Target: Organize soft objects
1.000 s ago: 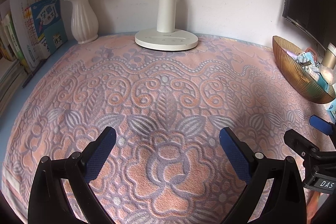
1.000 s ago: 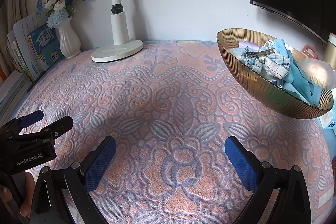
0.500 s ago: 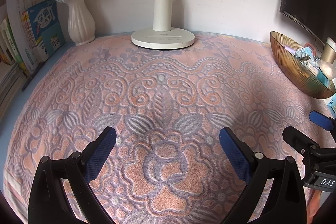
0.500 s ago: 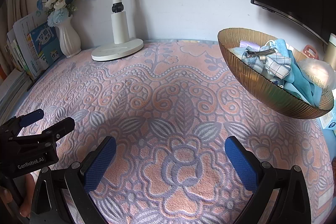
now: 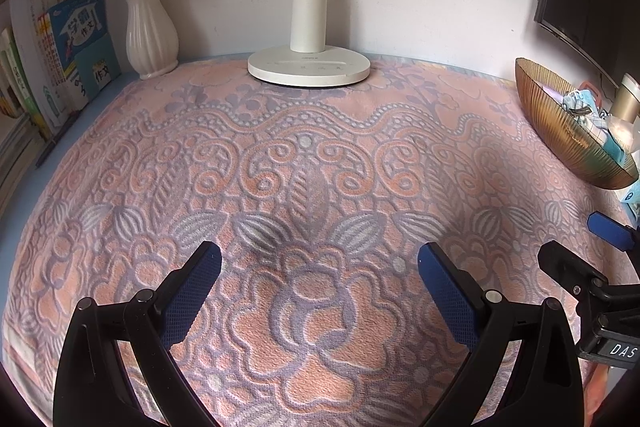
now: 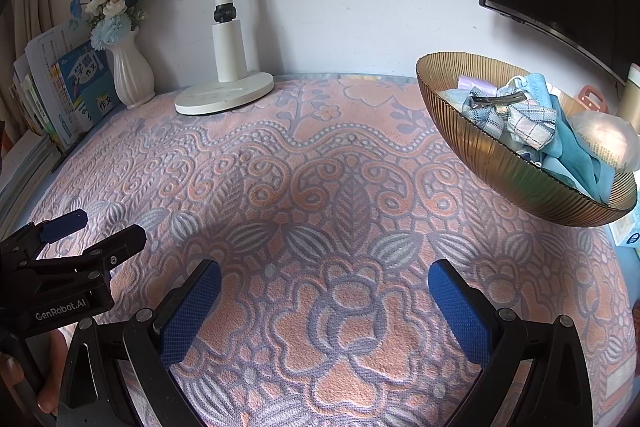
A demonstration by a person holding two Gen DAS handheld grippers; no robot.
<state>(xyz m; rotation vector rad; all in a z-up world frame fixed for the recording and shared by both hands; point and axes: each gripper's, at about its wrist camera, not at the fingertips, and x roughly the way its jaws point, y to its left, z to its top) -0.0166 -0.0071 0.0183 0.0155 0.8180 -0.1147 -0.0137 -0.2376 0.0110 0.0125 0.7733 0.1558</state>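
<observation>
Both grippers hover over a pink and grey patterned towel (image 6: 320,163) that covers the table. Left gripper (image 5: 319,277) has its fingers spread wide, nothing between them. Right gripper (image 6: 324,289) likewise, wide apart and empty. Soft cloths (image 6: 516,119) sit piled in a gold ribbed bowl (image 6: 492,163) at the right edge of the towel, well apart from both grippers. Lamp base (image 5: 308,69), white vase (image 5: 150,35) and books (image 5: 76,47) stand along the back wall.

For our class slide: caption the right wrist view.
Open right gripper above patterned pink towel; ribbed gold bowl holds soft cloths.
</observation>
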